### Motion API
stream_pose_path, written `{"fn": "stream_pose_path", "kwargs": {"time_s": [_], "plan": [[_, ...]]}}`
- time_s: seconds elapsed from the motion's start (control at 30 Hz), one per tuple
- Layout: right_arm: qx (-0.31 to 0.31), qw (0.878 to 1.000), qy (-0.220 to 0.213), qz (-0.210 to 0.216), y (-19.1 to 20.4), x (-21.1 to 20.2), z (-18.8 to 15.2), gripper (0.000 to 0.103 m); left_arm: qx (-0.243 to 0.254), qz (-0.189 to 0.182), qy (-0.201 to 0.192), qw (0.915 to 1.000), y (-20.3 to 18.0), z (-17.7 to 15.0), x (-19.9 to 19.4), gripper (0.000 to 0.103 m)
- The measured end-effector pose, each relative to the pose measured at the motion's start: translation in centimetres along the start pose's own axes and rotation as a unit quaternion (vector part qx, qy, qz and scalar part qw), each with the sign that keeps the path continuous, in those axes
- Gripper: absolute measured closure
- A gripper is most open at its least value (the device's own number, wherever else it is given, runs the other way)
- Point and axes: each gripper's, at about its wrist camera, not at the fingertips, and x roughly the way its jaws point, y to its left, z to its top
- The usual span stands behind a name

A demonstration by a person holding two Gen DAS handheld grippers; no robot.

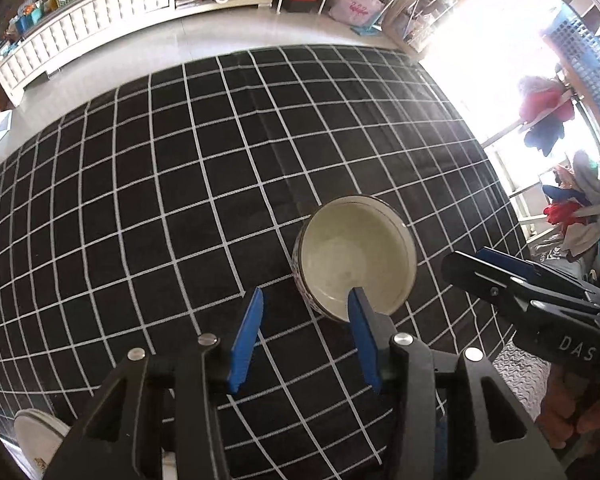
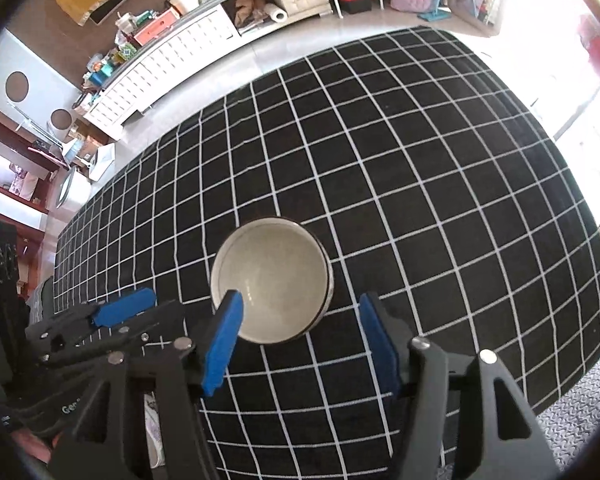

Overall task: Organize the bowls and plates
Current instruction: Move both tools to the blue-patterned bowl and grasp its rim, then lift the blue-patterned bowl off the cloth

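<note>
Both my left gripper (image 1: pixel 305 330) and right gripper (image 2: pixel 300 340) gape empty over the bowl (image 2: pixel 272 280), seemingly pre-grasp; next I'd straddle its rim and close.

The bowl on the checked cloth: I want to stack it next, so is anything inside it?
The bowl looks empty: its pale inner wall and bottom show bare. The near rim is partly covered by one blue pad of the right gripper, so that strip stays unseen.
</note>
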Motion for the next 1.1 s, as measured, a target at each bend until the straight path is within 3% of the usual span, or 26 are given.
{"fn": "stream_pose_path", "kwargs": {"time_s": [0.27,0.4,0.53,0.63,0.73,0.9,1.1], "plan": [[0.005,1.0,0.015,-0.006,-0.7,2.7,0.5,0.039,0.005,0.01,0.01,0.9999,0.0,1.2,3.0,0.061],[-0.003,1.0,0.023,-0.012,-0.9,3.6,0.8,0.057,0.008,0.011,0.013,0.9998,0.0,1.6,4.5,0.069],[-0.01,0.999,0.028,-0.015,-0.9,4.1,0.9,0.068,0.014,0.016,0.021,0.9996,-0.1,1.6,5.7,0.076],[-0.011,0.999,0.036,-0.009,-1.1,4.6,0.8,0.078,0.019,0.012,0.022,0.9995,-0.3,1.4,6.0,0.088],[-0.014,0.999,0.042,-0.018,-1.2,4.8,0.6,0.083,0.021,0.01,0.027,0.9994,-0.3,1.2,6.3,0.091],[-0.015,0.998,0.049,-0.04,-1.7,4.8,0.0,0.087,0.024,0.003,0.023,0.9994,-0.5,1.4,6.3,0.094],[-0.012,0.998,0.052,-0.032,-2.7,4.7,-0.6,0.089,0.024,0.006,0.02,0.9995,-0.5,1.3,6.4,0.094]]}}
